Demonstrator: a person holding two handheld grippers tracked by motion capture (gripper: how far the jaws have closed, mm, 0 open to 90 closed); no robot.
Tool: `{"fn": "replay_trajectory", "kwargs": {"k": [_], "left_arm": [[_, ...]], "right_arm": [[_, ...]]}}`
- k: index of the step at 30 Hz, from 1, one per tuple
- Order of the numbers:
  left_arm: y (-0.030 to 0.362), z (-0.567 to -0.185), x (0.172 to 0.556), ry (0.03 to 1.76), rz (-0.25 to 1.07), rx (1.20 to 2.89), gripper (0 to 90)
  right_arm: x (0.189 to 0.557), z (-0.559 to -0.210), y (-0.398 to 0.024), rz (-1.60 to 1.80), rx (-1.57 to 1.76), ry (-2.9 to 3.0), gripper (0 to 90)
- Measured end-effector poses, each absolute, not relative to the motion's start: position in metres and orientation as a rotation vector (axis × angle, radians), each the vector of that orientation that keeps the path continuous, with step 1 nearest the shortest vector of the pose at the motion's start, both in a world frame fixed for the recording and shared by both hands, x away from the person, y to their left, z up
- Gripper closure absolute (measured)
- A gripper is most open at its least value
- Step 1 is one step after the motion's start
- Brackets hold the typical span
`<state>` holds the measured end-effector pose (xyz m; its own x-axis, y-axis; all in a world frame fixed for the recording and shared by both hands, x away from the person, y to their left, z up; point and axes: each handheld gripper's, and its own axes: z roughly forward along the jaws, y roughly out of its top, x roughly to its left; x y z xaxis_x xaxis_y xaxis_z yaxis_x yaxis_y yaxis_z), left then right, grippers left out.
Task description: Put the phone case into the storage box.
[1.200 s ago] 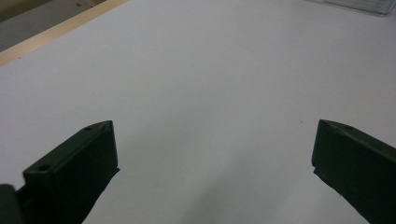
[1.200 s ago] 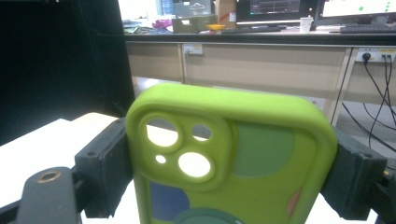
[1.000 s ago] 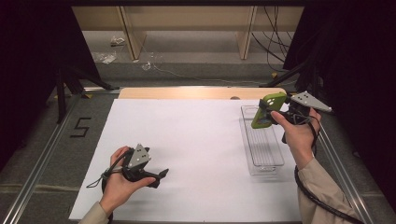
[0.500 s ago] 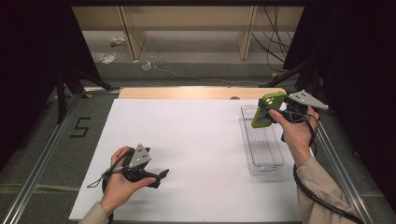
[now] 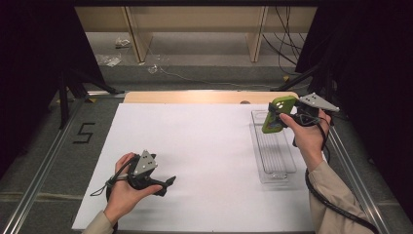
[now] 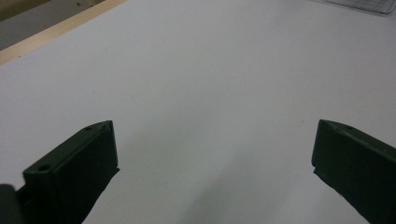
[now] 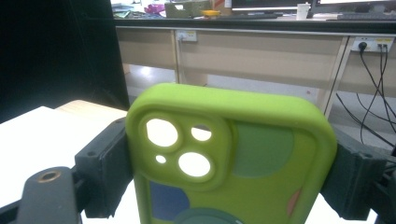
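Observation:
A lime-green phone case (image 5: 277,113) with camera cut-outs is held up in the air above the far end of a clear plastic tray (image 5: 287,163) at the table's right. My right gripper (image 5: 280,114) is shut on it, its two black jaws pressing the case's sides (image 7: 233,158). Near the front left of the white table sheet (image 5: 204,146), my left gripper (image 5: 168,184) rests low in the person's hand. Its jaws stand wide apart in the left gripper view (image 6: 215,154) with only bare white sheet between them.
A wooden board edge (image 5: 209,96) runs along the far side of the white sheet. Metal rails (image 5: 44,161) flank the table, with a "5" mark (image 5: 83,132) on the left. Cables (image 5: 287,44) and desk legs lie on the floor beyond.

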<state>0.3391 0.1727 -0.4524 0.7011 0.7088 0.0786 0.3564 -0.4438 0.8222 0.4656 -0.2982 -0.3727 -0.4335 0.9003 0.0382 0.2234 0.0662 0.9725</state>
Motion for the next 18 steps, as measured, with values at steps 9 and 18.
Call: {"fn": "replay_trajectory", "kwargs": {"k": [9, 18], "left_arm": [[0.1732, -0.4523, 0.3393, 0.816, 0.531, 2.064, 0.0], [0.1735, -0.4521, 0.3394, 0.816, 0.533, 2.063, 0.0]], "right_arm": [[0.47, -0.3744, -0.2983, 1.393, 1.128, 1.737, 17.0], [0.4744, -0.3747, -0.298, 1.383, 1.126, 1.741, 17.0]]}}
